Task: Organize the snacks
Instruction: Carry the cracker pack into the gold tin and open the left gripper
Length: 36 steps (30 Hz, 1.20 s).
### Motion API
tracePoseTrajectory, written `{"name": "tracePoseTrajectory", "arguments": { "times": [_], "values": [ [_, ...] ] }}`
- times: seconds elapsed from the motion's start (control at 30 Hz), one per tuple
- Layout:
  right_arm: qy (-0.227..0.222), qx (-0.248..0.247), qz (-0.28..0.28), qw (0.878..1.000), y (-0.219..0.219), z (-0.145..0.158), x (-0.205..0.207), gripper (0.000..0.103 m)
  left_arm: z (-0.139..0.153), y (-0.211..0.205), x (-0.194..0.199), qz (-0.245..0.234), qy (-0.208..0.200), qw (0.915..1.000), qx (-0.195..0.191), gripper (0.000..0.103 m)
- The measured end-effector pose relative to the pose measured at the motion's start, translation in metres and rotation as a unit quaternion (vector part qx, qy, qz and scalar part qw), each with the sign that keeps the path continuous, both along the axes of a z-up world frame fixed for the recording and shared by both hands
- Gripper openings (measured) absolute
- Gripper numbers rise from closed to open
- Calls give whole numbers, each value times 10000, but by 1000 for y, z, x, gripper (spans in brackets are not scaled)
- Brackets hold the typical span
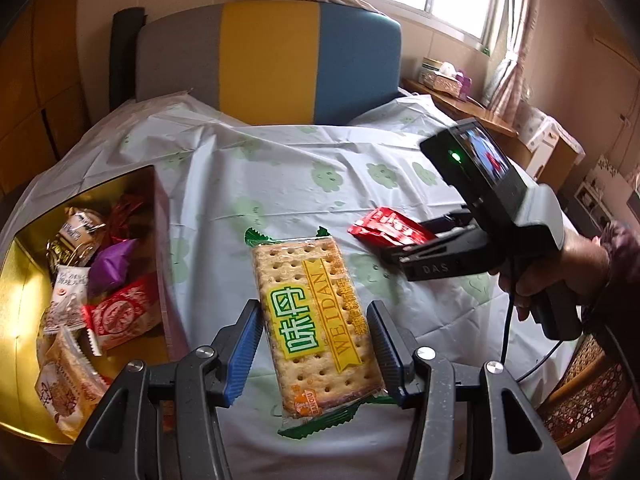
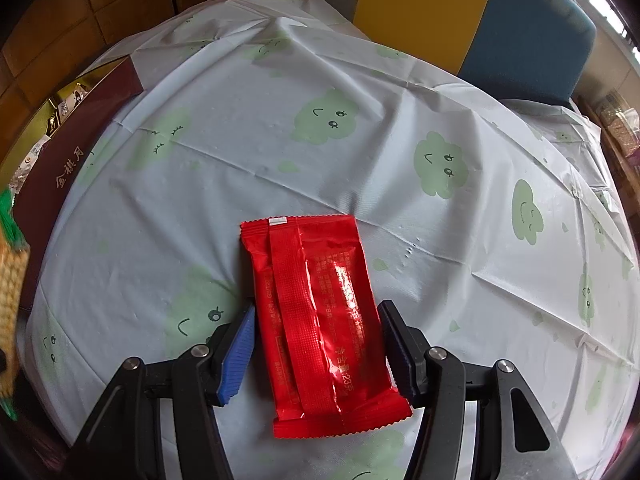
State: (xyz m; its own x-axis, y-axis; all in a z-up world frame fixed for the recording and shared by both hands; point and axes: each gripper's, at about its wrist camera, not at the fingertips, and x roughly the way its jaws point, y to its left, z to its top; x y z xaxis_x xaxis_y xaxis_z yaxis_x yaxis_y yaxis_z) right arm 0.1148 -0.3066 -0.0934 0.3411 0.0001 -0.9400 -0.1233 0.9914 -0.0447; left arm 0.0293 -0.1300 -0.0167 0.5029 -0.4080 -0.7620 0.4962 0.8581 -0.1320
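Sitting between gripper [image 1: 316,354] fingers: cracker pack [image 1: 316,320]

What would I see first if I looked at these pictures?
A big cracker pack with green writing, squeezed between the left gripper fingers. A shiny red packet sits between the right gripper fingers. At the left, a gold box holds more snacks.

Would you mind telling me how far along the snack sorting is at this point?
Done: several wrapped snacks already lie in the gold-lined box. In hand: the left gripper is closed on the cracker pack, which appears lifted off the tablecloth, and the right gripper grips the red packet. Left: both still need to go into the box; no other loose snacks are visible.
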Motion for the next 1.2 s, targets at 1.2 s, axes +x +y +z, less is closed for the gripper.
{"name": "tracePoseTrajectory", "arguments": {
  "times": [1.2],
  "values": [
    [-38, -76, 42, 10000, 4, 2, -1, 60, -19, 161, 71, 1839, 1071, 9739, -786, 52]
  ]
}}
